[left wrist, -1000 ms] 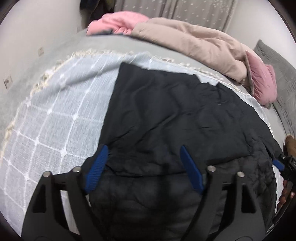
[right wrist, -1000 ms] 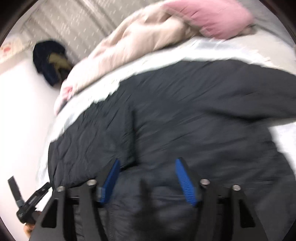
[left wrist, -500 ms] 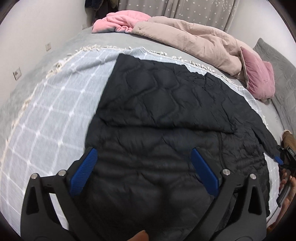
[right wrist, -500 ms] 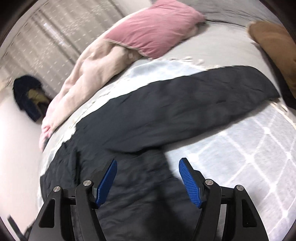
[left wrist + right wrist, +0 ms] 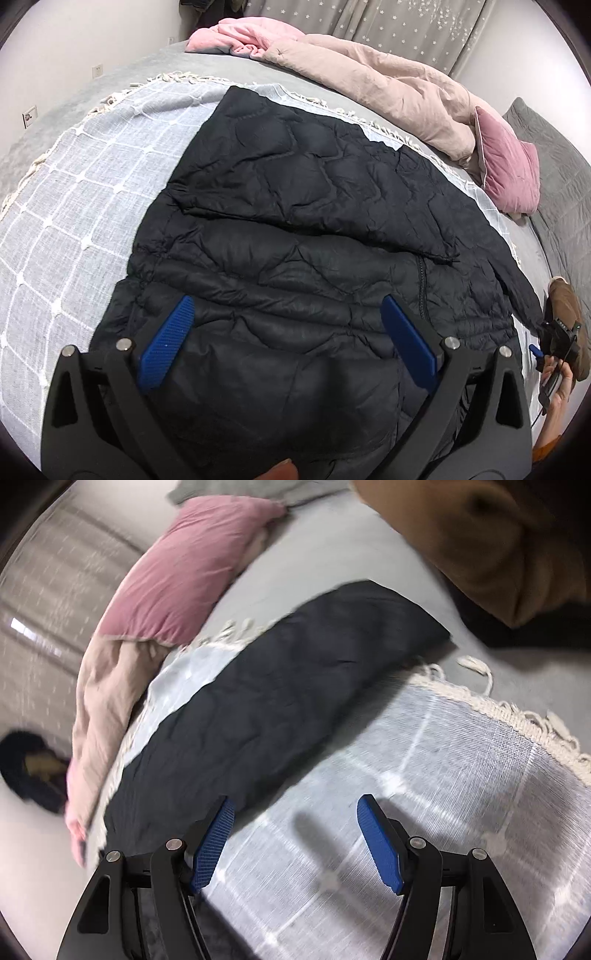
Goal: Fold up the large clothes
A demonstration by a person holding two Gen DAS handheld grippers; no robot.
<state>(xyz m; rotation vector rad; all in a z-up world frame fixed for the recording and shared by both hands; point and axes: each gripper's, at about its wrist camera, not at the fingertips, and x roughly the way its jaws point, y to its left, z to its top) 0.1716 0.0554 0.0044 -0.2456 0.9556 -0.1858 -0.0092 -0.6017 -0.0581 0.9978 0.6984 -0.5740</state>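
Note:
A black quilted jacket lies spread on a light grey blanket with a white grid. One sleeve is folded across its body. My left gripper hovers over the jacket's lower part, its blue pads wide open and holding nothing. In the right wrist view the other sleeve stretches out over the blanket's fringed edge. My right gripper stands open above the bare blanket, just right of that sleeve. A hand holds this same right gripper at the right edge of the left wrist view.
A beige duvet, a pink garment and a pink pillow lie along the bed's far side. A grey pillow is at the right. A brown cushion sits beyond the sleeve's end. Dark clothes hang at the left.
The left gripper's jaws spread wider and it drew back over the jacket's lower part. The right gripper swung right, off the jacket's body to the outstretched sleeve and the blanket.

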